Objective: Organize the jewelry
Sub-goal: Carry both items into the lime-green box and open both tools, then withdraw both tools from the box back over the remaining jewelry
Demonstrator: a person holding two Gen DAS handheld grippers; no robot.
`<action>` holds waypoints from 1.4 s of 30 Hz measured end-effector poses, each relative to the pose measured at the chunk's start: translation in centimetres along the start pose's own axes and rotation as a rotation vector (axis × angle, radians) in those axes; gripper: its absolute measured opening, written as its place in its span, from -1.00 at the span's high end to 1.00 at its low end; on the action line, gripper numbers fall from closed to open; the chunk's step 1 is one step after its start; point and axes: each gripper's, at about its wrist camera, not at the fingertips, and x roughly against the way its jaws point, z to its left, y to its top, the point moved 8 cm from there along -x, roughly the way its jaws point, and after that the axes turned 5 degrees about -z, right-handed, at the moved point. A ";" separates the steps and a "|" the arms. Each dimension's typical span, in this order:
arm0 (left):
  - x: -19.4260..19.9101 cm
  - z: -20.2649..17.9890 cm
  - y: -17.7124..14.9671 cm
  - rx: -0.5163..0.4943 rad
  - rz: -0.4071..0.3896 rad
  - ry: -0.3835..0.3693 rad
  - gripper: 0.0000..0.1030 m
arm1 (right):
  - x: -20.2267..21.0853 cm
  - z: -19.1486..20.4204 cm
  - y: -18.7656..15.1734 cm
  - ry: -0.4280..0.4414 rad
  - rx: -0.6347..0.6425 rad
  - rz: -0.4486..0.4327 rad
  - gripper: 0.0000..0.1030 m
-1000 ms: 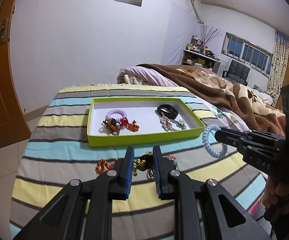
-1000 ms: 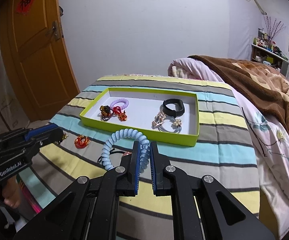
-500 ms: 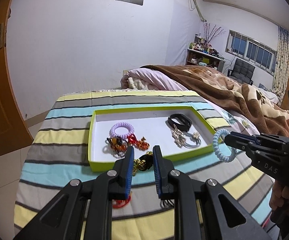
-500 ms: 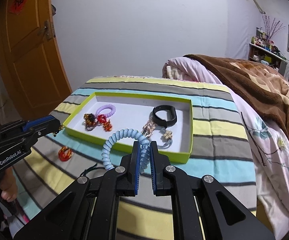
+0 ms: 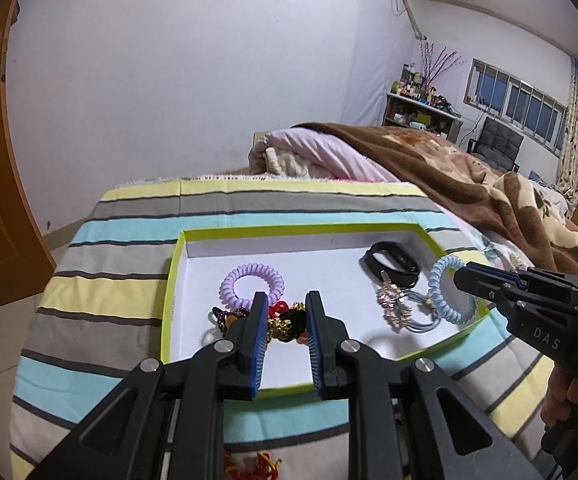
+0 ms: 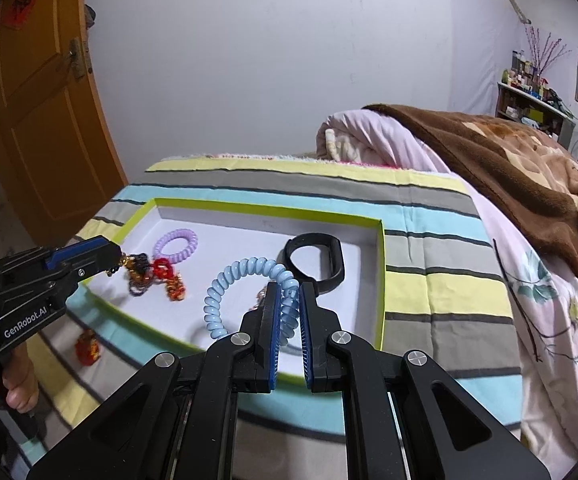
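Note:
A green-rimmed white tray (image 5: 172, 280) (image 6: 381, 280) lies on the striped bedspread. My left gripper (image 5: 287, 316) (image 6: 117, 258) is shut on a black-and-gold beaded piece (image 5: 285, 326) and holds it over the tray's near left part. My right gripper (image 6: 288, 296) (image 5: 459, 276) is shut on a light blue coil hair tie (image 6: 245, 276) (image 5: 437, 298), which hangs over the tray's right side. In the tray lie a purple coil tie (image 5: 249, 284) (image 6: 177, 244), a black band (image 5: 393, 266) (image 6: 317, 260), red-and-gold trinkets (image 6: 169, 280) and a rose-gold bracelet (image 5: 393, 310).
A red-and-gold trinket (image 6: 87, 348) (image 5: 249, 464) lies on the bedspread in front of the tray. A brown blanket (image 5: 469, 184) and pink quilt are heaped on the right. An orange door (image 6: 37, 120) stands at the left. A hand (image 6: 13, 388) grips the left handle.
Both grippers have moved forward from over the bedspread to over the tray, each carrying its piece. Their jaws have not changed.

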 end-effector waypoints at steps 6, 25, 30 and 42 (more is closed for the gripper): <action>-2.0 0.4 -1.0 0.011 0.040 0.001 0.62 | -2.4 -0.9 -0.8 -0.010 -0.012 0.042 0.82; -4.0 1.0 -2.4 0.022 0.117 -0.007 0.60 | -4.3 -1.3 -1.7 -0.005 -0.017 0.094 0.72; -3.4 1.1 -2.3 0.042 0.112 -0.009 0.59 | -3.5 -1.3 -1.7 -0.010 -0.022 0.081 0.71; 2.2 0.5 -1.6 0.023 0.027 -0.001 0.48 | 1.3 -0.2 -1.4 0.027 -0.040 0.015 0.70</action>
